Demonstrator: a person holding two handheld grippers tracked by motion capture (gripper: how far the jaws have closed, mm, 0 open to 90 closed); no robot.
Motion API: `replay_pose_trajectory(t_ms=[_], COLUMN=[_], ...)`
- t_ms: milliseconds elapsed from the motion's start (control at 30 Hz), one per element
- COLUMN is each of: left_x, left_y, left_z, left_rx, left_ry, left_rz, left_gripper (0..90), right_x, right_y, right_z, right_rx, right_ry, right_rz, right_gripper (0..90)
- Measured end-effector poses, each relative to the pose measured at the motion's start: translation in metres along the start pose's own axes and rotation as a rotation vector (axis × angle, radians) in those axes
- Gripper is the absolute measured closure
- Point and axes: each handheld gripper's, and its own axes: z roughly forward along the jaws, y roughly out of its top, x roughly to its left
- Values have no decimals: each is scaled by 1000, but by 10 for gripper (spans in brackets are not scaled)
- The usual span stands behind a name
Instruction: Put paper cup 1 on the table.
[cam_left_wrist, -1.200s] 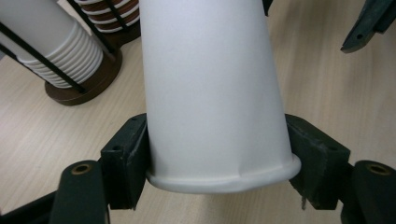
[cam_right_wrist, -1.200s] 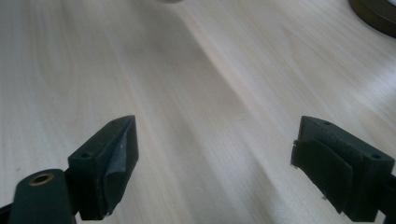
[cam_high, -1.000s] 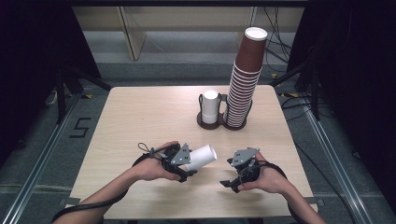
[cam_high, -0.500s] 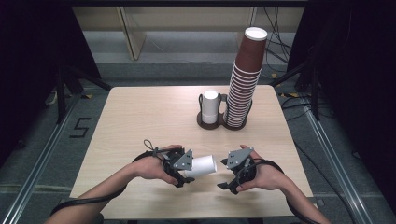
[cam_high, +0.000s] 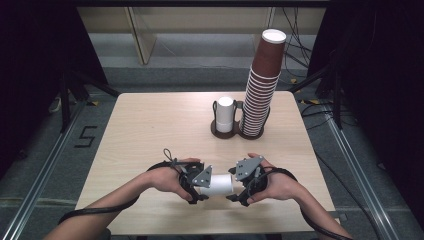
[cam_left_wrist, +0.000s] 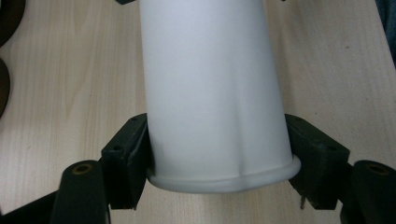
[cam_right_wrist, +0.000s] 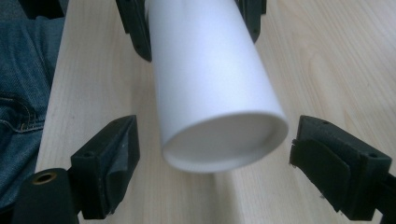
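A pale wooden table (cam_high: 150, 130) seen from above, with a person's forearms reaching in from the near edge. On the floor to the left of the table, a dark mark reads as the figure 5 (cam_high: 86, 136). Near the front edge, the left gripper (cam_high: 199, 183) holds a white paper cup (cam_high: 216, 184) lying on its side just above the tabletop, its long axis running left to right between the two hands. In the left gripper view the jaws press against both sides of the cup (cam_left_wrist: 212, 93) close to its rolled rim, which is slightly dented; the rim end points toward this gripper. The right gripper (cam_high: 239, 186) meets the cup's other end. In the right gripper view the recessed base of the cup (cam_right_wrist: 219, 93) faces the camera, and the jaws stand wide on either side of it, clear of its wall. Farther back, right of centre, a dark two-ring holder (cam_high: 218, 131) carries a short white cup stack (cam_high: 225, 114) in its left ring and a tall brown cup stack (cam_high: 261, 85), white inside at the top, in its right ring. No printing is visible on any cup.
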Motion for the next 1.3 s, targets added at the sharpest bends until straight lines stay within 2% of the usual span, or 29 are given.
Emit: replay_pose_trajectory(t_ms=[33,67,100,133,200,233,267,300,367,567,600,633,667,767,867,1000,1033,1100,1133,1167,1233,1300], left_x=[0,-1,-1,-1,-1,-1,-1,-1,-1,0,-1,-1,-1,-2,-2,-3,-4,-4,-4,-4,-4,-4], left_y=[0,1,1,1,2,2,3,3,4,6,6,7,7,8,8,8,8,9,9,9,8,8], left_z=[0,0,0,0,0,0,0,0,0,-1,-1,-1,-1,-1,-1,1,1,1,1,1,2,2], left_rx=[5,8,12,16,21,24,25,25,36,43,48,51,52,54,56,65,68,73,76,78,76,76], left_ry=[-3,-4,-5,-7,-7,-8,-8,-8,-9,-8,-9,-8,-8,-15,-18,-20,-22,-21,-20,-17,-11,-7], left_rz=[4,9,14,19,24,26,29,29,38,49,54,61,63,64,70,74,76,79,80,80,80,80], left_gripper=[298,297,298,299,299,300,300,300,300,300,300,300,300,300,300,300,300,300,300,300,299,291], right_x=[0,1,1,1,4,2,3,4,3,4,3,5,3,4,4,6,4,4,5,8,5,5], right_y=[2,4,5,6,8,10,10,11,12,13,13,13,13,12,12,12,12,13,12,11,11,10], right_z=[0,2,2,3,5,7,8,9,11,15,16,16,18,18,19,20,21,22,22,21,24,24], right_rx=[-5,-7,-4,-8,7,-4,0,6,7,22,20,31,22,30,22,31,23,17,19,35,19,15], right_ry=[-11,13,3,12,26,18,38,34,53,59,60,59,65,62,60,65,68,54,62,56,48,46], right_rz=[-16,-14,-31,-39,-9,-55,-46,-41,-52,-46,-56,-26,-60,-46,-63,-32,-68,-87,-71,-25,-76,-78], right_gripper=[157,158,160,161,166,170,177,185,197,225,229,233,236,247,261,294,306,339,343,345,349,349])
